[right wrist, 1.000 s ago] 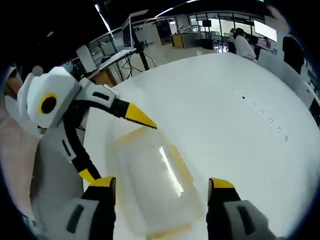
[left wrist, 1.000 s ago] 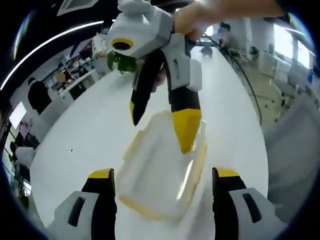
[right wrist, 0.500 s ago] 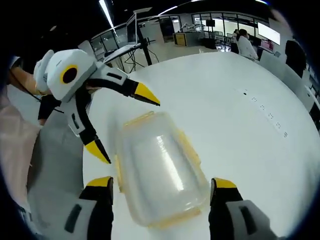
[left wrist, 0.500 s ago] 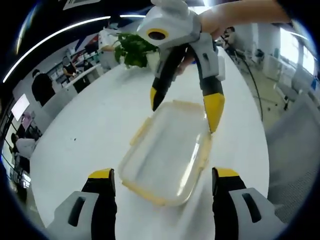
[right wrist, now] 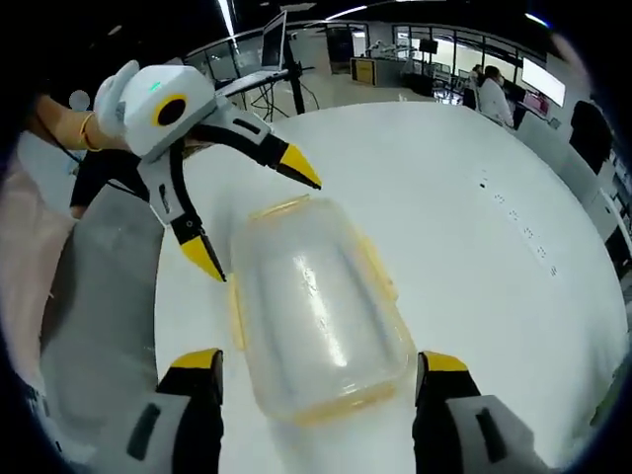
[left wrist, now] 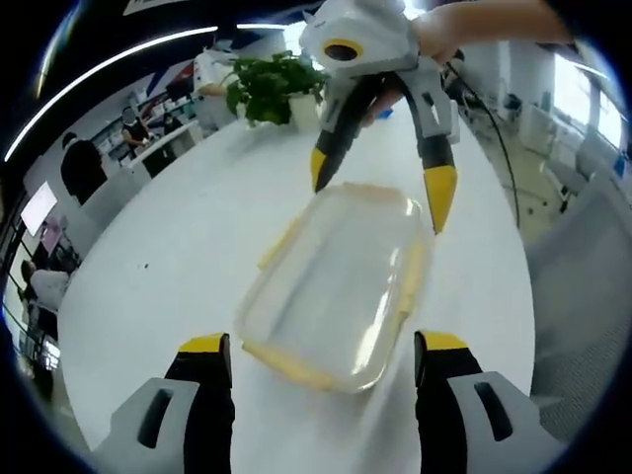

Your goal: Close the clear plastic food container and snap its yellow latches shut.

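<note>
A clear plastic food container (left wrist: 341,281) with yellow latches lies on the round white table (left wrist: 178,257), its lid resting on top. In the left gripper view my left gripper (left wrist: 321,380) is open just in front of its near end, and my right gripper (left wrist: 380,193) hangs open over its far end. From the right gripper view the same container (right wrist: 316,311) lies between the fingers of my open right gripper (right wrist: 316,385). My left gripper (right wrist: 257,212) is spread wide at the container's far left corner. No finger visibly touches the container.
A potted green plant (left wrist: 269,87) stands at the far side of the table. A grey chair (right wrist: 104,296) and a person's sleeve lie to the left in the right gripper view. People and desks are in the background.
Both grippers have drawn back and up from the container, and the views have shifted. The container's lid now looks settled flat on the box.
</note>
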`<state>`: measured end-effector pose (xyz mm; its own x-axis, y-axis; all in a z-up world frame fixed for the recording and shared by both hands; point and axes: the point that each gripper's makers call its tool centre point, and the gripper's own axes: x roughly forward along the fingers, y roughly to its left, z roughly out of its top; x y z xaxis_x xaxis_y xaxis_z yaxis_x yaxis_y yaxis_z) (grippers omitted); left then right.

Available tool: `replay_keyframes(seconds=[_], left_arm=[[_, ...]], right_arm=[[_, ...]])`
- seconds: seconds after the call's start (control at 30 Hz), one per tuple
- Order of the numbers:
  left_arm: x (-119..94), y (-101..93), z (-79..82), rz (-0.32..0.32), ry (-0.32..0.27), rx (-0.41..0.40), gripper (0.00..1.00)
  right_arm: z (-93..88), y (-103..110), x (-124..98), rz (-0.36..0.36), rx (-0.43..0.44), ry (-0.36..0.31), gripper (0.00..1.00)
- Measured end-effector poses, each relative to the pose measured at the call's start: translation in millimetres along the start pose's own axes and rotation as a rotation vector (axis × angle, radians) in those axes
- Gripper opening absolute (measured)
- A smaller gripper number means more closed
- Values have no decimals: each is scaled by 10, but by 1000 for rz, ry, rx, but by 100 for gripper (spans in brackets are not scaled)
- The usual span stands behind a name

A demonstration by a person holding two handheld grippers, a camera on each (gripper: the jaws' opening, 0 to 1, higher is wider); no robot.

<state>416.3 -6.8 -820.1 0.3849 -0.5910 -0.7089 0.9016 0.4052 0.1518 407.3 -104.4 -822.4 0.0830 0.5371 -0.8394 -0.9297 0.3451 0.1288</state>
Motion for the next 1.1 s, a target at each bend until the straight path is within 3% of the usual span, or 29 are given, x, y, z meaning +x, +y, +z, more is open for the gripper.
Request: replay_keyframes(seconds=[0.27,0.37,0.7,1.1], left_arm=[[17,34,-30,5,13,-4,70],[-1,42,33,17,-8,3,65],[41,12,27,-7,0,6,65],[-1,117,-63,5,17,8,66]], right_arm=[[-35,-9,25,-28,-41,-4,79],[-61,-10,29,-35,-69,11,77],[-57,-30,59,-52,-93,15,72],[66,-60,148,-55,-105,11,72]])
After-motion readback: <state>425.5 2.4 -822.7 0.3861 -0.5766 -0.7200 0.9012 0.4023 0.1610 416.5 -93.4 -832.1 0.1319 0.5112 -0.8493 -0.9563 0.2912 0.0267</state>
